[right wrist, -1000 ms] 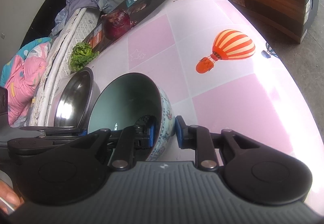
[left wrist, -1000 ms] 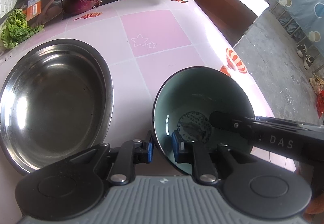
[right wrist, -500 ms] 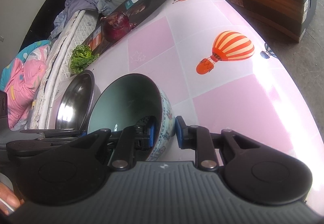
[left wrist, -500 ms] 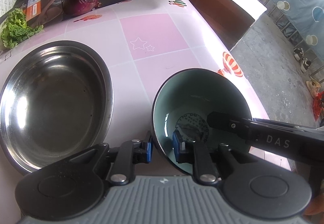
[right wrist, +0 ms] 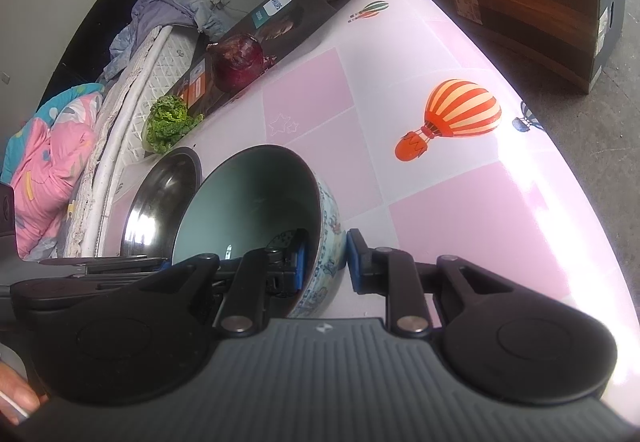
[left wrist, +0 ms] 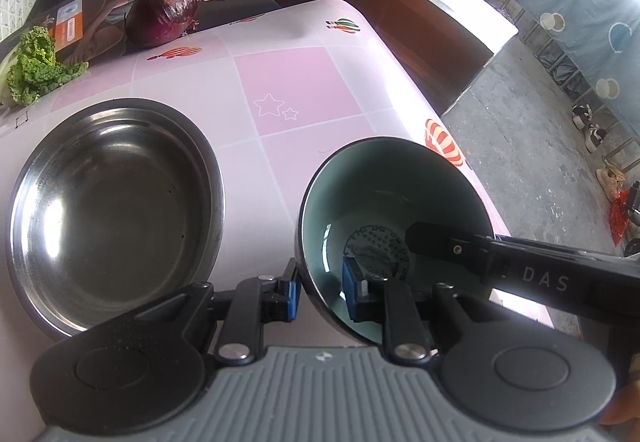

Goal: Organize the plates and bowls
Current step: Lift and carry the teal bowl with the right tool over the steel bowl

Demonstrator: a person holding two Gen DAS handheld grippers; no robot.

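— Bowl status? Where's the ceramic bowl (left wrist: 394,210)?

— Between my fingers: left gripper (left wrist: 320,296) and right gripper (right wrist: 325,262) each clamp its rim, likely steadying it for nesting in the steel bowl (left wrist: 112,210) beside.

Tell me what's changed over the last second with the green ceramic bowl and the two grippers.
Almost nothing moved. The left gripper and right gripper each still straddle the rim of the green-lined patterned ceramic bowl, one finger inside and one outside. The steel basin, red onion and lettuce stayed put.
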